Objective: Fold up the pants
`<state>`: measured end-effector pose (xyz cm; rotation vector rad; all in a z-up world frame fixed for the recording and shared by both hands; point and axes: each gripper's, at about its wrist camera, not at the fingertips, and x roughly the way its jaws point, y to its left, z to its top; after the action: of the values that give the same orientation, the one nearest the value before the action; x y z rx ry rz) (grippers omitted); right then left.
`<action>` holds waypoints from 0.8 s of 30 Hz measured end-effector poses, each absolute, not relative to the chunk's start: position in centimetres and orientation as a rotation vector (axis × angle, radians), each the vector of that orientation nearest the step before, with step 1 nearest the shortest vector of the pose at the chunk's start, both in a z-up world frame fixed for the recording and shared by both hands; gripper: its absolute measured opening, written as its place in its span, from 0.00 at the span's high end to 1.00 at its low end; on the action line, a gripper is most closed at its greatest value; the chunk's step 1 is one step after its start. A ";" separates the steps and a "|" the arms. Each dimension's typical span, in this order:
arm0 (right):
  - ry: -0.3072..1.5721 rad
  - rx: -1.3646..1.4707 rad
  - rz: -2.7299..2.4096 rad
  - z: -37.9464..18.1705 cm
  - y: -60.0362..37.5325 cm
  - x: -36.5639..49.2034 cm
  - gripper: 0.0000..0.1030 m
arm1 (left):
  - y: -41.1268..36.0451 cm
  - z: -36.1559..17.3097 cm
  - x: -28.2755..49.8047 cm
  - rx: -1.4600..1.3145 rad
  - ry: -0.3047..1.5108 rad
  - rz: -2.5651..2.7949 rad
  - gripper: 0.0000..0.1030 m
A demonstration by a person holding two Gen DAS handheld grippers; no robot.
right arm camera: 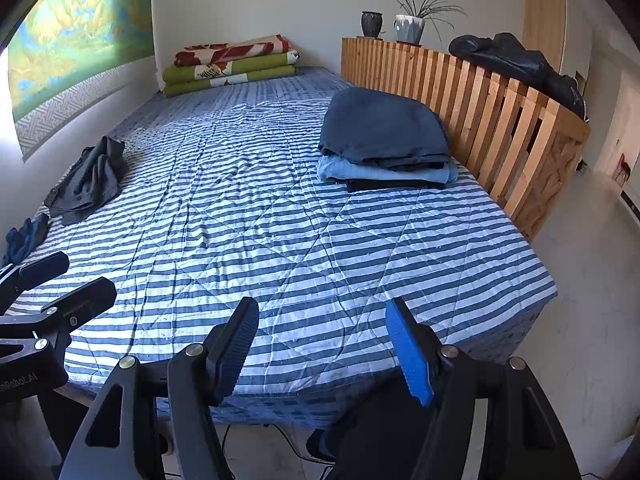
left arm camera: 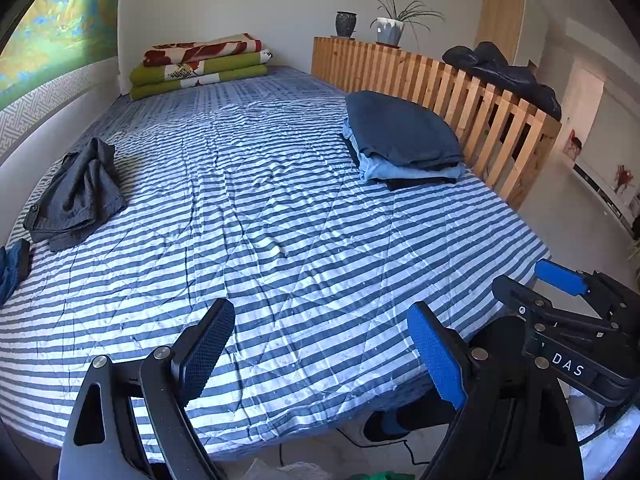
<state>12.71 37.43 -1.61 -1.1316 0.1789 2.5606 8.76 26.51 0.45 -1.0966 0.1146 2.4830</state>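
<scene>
Both my grippers are empty. Left gripper [left arm camera: 320, 356] has its jaws spread wide, nothing between them, hovering over the near edge of the striped bed cover [left arm camera: 280, 208]. Right gripper [right arm camera: 324, 350] is parted a bit less, also holding nothing, and it touches nothing I can see. Each one shows at the edge of the other's view, side by side, angled down at the bed.

Outward from there, the middle of the cover is bare, no garment spread out for folding. To my left, near the wall, a crumpled grey pair of pants [left arm camera: 76, 196] lies in a heap, unfolded, well apart from both grippers. Just nearer along that edge is a small blue garment [right arm camera: 24, 238]; I can't tell what it is. To my right, by the wooden slatted rail [left arm camera: 460, 96], sits a neat stack of folded clothes [left arm camera: 400, 140], dark blue on top.

My read: several pieces done, the grey pants next, and nothing is picked up yet.
</scene>
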 end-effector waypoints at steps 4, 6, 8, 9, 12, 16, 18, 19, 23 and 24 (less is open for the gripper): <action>0.183 -1.132 2.557 -1.7 37.5 12.8 0.40 | 26.6 0.4 8.7 -1.097 0.115 2.484 0.12; 0.183 -1.134 2.555 -1.7 37.5 12.8 0.40 | 26.5 0.3 8.7 -1.100 0.113 2.485 0.12; 0.185 -1.135 2.553 -1.8 37.5 12.8 0.40 | 26.6 0.2 8.6 -1.104 0.117 2.488 0.12; 0.186 -1.136 2.553 -1.8 37.5 12.8 0.40 | 26.6 0.1 8.6 -1.107 0.119 2.488 0.12; 0.192 -1.142 2.550 -2.0 37.5 12.8 0.40 | 26.7 -0.1 8.6 -1.114 0.126 2.486 0.12; 0.200 -1.150 2.549 -2.3 37.6 12.8 0.40 | 26.9 -0.2 8.6 -1.113 0.129 2.485 0.12; 0.199 -1.150 2.548 -2.3 37.6 12.8 0.40 | 27.0 -0.3 8.6 -1.113 0.130 2.482 0.12; 0.200 -1.150 2.547 -2.3 37.7 12.8 0.40 | 27.1 -0.3 8.6 -1.113 0.132 2.479 0.12; 0.213 -1.148 2.542 -2.4 38.0 13.0 0.40 | 27.4 -0.4 8.8 -1.116 0.139 2.467 0.12; 0.216 -1.148 2.539 -2.4 38.0 13.0 0.40 | 27.4 -0.5 8.8 -1.116 0.141 2.465 0.12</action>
<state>12.99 38.04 -2.45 -1.1482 0.2158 2.5393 8.79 27.41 -0.49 -1.1165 0.1412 2.4648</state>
